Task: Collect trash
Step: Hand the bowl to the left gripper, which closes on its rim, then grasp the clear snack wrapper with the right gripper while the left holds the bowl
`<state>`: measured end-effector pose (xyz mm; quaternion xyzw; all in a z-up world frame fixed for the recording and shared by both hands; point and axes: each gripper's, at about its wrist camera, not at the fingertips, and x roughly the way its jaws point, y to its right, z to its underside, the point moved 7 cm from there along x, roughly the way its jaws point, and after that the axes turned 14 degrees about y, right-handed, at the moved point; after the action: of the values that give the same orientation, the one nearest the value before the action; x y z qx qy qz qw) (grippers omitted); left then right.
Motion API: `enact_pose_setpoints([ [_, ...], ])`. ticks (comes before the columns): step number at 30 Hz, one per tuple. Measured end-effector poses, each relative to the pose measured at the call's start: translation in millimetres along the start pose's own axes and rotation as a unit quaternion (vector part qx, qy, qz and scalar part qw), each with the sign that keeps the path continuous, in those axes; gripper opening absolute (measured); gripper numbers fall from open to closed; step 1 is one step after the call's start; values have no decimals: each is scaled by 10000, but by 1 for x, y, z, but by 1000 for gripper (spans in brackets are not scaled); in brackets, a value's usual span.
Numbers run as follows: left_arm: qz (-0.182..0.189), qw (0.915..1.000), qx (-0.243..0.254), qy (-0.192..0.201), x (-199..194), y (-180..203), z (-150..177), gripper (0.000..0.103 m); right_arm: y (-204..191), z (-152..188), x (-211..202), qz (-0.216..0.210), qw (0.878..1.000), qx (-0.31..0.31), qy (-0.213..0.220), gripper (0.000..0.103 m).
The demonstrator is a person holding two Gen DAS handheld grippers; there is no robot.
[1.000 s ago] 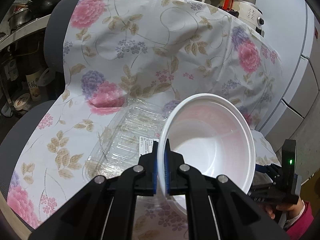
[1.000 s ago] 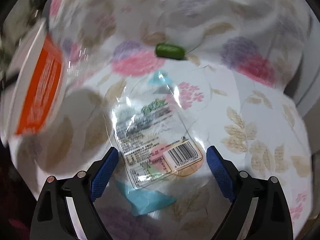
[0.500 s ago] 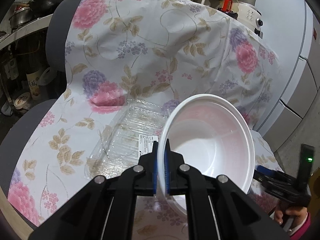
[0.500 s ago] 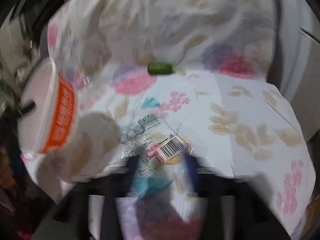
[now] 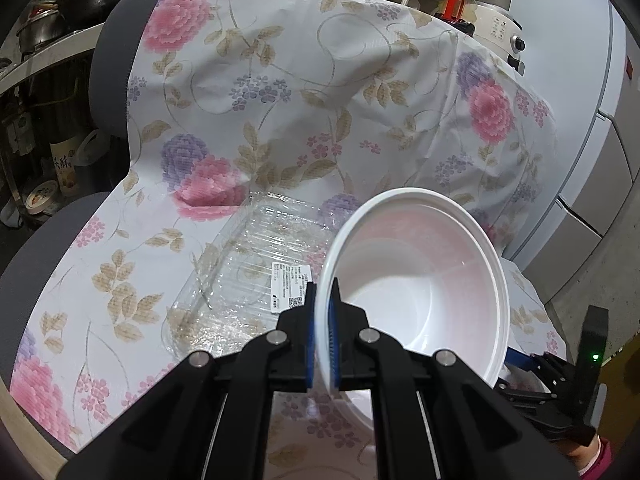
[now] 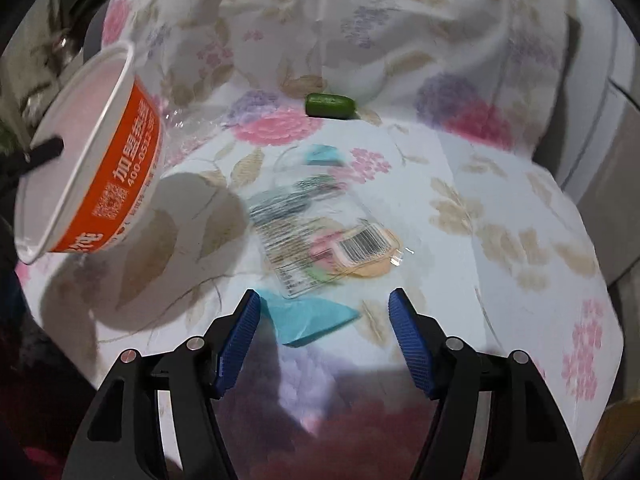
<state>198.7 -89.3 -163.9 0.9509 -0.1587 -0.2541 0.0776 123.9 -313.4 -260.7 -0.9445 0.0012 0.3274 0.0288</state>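
My left gripper (image 5: 323, 300) is shut on the rim of a white paper bowl (image 5: 416, 280) with an orange outer band (image 6: 116, 176), held tilted above the floral cloth. A clear plastic tray (image 5: 248, 280) lies on the cloth left of the bowl. In the right wrist view a clear wrapper with a barcode (image 6: 320, 236) and a turquoise scrap (image 6: 312, 320) lie on the cloth. My right gripper (image 6: 324, 304) hovers over the turquoise scrap, its jaws closing, pads apart from the scrap. A small green piece (image 6: 330, 105) lies farther back.
The floral cloth (image 5: 280, 100) drapes over a grey chair seat and backrest (image 5: 108, 72). Shelves with pots and bottles stand at the left (image 5: 44, 32). A white appliance (image 5: 504, 32) and pale cabinet fronts (image 5: 592, 160) are at the right. A hand in a pink sleeve (image 5: 596, 454) shows at lower right.
My right gripper pulled back from the wrapper, so the litter sits farther ahead, and its jaws narrowed. The left gripper and bowl stayed still.
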Motion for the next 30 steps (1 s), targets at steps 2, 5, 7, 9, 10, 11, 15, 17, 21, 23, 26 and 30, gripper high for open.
enact_pose_setpoints([
  [2,-1,10000,-8,-3,0,-1,0,4,-15,-3,-4,-751,9967,308,-60,50],
  [5,-8,10000,-7,12,1,-4,-2,4,-33,-8,-19,-1613,9858,470,-72,49],
  [7,-17,10000,-32,17,1,-5,-2,4,-24,-17,-24,-1198,9922,296,173,56],
  [9,-12,10000,-39,18,1,-7,-3,4,-9,-25,-21,-672,9970,186,323,73],
  [10,-5,10000,-49,14,2,-7,-2,4,-1,-29,-15,-462,9983,135,329,74],
  [11,-5,10000,-37,12,2,-7,-2,4,3,-30,-8,-406,9988,114,262,76],
  [15,11,10000,-53,-15,4,-6,-1,4,15,-30,29,-61,9996,-187,-192,84],
  [17,20,10000,-28,-20,5,-5,-1,4,21,-27,38,-138,9993,-22,-349,86],
  [21,41,10000,-21,-13,6,-4,-1,4,21,-20,41,-259,9986,-120,-452,86],
  [23,41,10000,-32,-22,6,-4,0,5,17,-21,38,-364,9982,-130,-461,78],
  [26,47,10000,-44,-37,7,-4,1,5,13,-23,31,-412,9980,-90,-463,49],
  [30,57,10000,-24,-54,8,-2,3,5,11,-24,23,-724,9960,247,-470,23],
])
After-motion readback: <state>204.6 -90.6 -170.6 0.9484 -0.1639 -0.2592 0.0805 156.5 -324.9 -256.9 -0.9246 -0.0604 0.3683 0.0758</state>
